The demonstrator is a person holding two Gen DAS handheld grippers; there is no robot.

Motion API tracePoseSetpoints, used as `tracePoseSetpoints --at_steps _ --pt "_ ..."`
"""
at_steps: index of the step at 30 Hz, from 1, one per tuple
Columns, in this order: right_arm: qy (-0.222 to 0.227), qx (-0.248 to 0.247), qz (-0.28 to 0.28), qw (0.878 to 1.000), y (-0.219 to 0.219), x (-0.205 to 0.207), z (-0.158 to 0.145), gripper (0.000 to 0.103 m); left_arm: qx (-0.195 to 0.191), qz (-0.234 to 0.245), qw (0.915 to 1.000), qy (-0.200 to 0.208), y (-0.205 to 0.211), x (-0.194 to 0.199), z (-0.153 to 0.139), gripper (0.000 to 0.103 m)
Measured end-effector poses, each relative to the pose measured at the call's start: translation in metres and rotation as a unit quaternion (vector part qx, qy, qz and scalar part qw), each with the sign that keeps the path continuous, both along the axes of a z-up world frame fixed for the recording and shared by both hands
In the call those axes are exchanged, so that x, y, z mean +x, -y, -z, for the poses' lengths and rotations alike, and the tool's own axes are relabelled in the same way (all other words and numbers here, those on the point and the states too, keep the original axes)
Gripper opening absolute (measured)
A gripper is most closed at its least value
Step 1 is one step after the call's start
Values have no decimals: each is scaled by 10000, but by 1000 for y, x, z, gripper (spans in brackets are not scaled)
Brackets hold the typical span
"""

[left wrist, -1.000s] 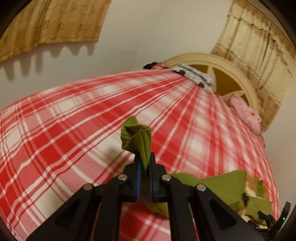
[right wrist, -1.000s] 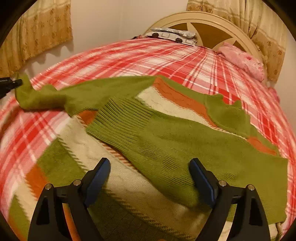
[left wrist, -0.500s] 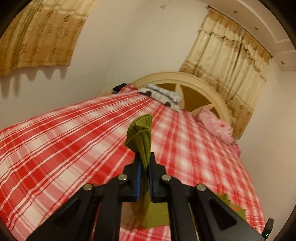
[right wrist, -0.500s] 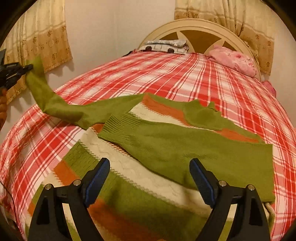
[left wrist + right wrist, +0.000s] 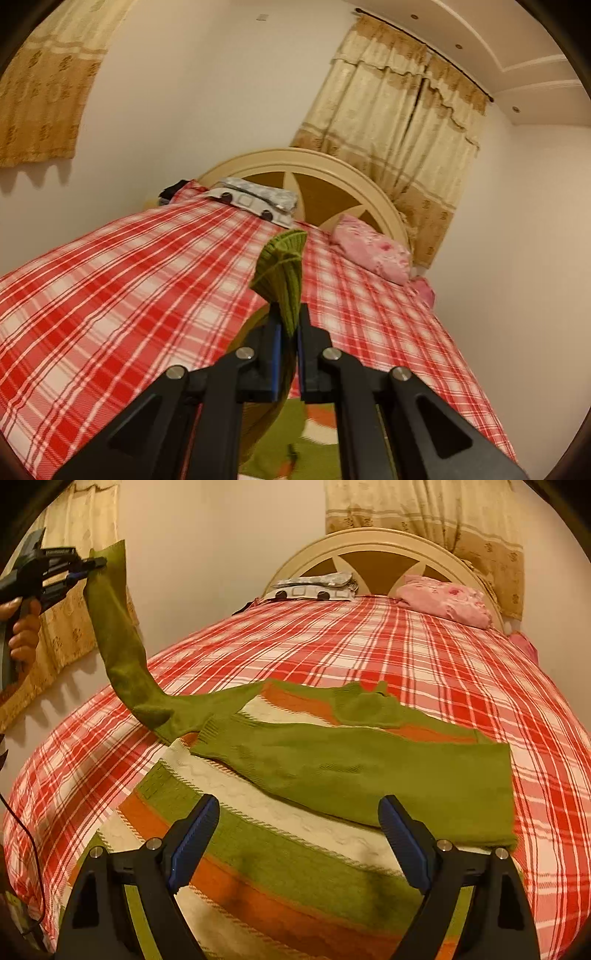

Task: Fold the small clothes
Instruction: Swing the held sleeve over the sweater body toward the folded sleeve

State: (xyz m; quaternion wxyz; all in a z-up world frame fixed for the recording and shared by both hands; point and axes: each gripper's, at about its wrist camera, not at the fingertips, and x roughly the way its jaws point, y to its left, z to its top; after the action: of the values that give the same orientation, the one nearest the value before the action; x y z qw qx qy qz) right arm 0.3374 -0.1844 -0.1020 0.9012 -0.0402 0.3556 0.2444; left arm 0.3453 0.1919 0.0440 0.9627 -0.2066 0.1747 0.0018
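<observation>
Sweater (image 5: 332, 775) body only in right wrist view

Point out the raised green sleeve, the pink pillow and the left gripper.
green sleeve (image 5: 122, 657), right wrist view, mid-length of the raised part.
pink pillow (image 5: 447, 600), right wrist view, its top.
left gripper (image 5: 287, 328), left wrist view, between the fingertips.

No readable text or labels.

Bed (image 5: 424, 657) wearing a red-and-white plaid cover, striped green, orange and cream sweater (image 5: 280, 853) lying flat just ahead of the right jaws, pink pillow (image 5: 443, 600) and what is possibly folded grey bedding (image 5: 314, 585) sitting far beyond them by the headboard (image 5: 373, 541)
</observation>
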Motion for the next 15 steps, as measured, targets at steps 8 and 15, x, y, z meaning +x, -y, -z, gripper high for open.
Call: tracePoseSetpoints --at_steps 8,15 --pt "72 152 106 9998 30 -15 -5 88 86 586 9980 202 64 13 -20 7" --pt "155 297 357 9988 65 -27 -12 88 284 1071 9938 86 135 28 -8 7"
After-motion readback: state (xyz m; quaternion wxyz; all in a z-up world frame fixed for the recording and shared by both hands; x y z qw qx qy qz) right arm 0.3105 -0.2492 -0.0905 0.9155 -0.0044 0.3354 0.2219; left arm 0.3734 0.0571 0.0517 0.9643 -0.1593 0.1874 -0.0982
